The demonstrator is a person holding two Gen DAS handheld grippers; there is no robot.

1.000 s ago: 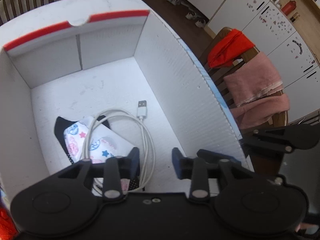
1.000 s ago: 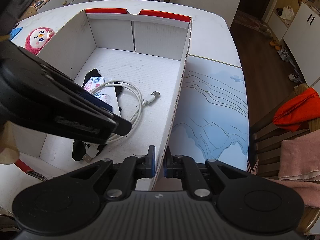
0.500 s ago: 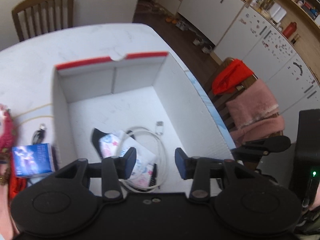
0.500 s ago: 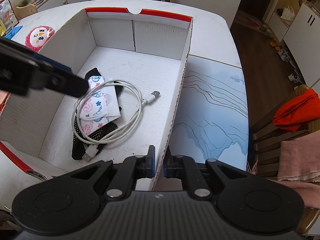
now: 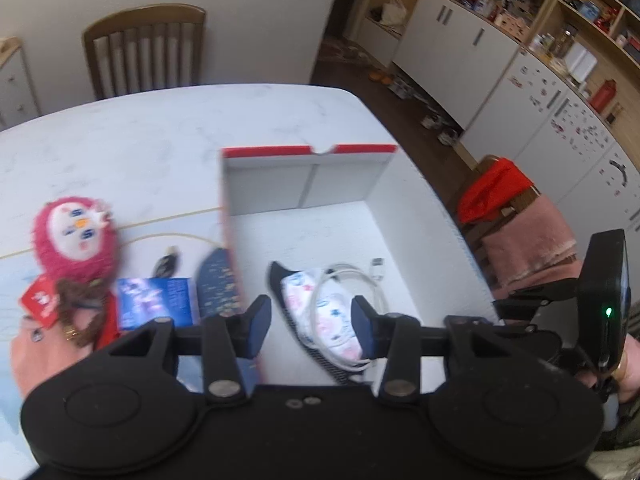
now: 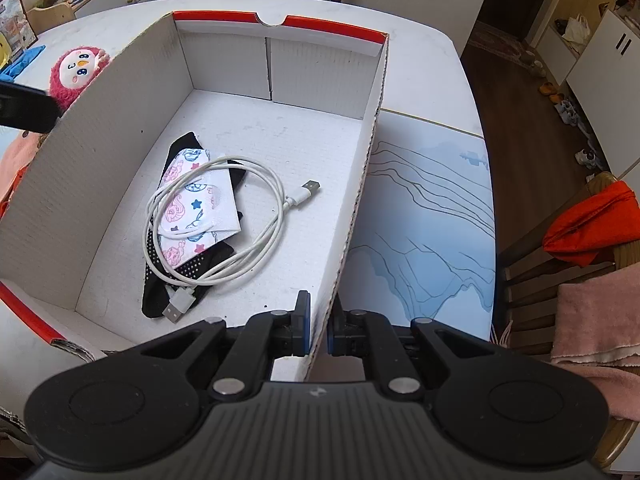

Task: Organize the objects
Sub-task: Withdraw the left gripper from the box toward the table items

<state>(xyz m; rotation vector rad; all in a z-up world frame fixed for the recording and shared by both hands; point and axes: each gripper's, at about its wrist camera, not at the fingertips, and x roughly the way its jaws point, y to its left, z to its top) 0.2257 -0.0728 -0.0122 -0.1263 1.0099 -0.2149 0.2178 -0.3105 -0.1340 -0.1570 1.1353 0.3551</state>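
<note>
Since a second ago the left gripper [image 5: 306, 326] has risen out of the box [image 6: 64, 140] and drifted left, so the items outside its left wall now show. Farthest left lies the pink plush toy [image 5: 74, 236], with a dark keyring [image 5: 166, 266] and a blue booklet [image 5: 158, 306] nearer the wall; these probably wait their turn. The left gripper hangs above that wall with fingers spread, holding nothing (likely lining up the next pick). Inside the box, near its left side, a patterned mask [image 6: 196, 208] rests on a black sock [image 6: 188, 276], with a white USB cable [image 6: 256, 216] coiled over both. At the right, the right gripper [image 6: 318, 322] pinches the box's right wall, apparently steadying it on the table [image 6: 420, 60].
</note>
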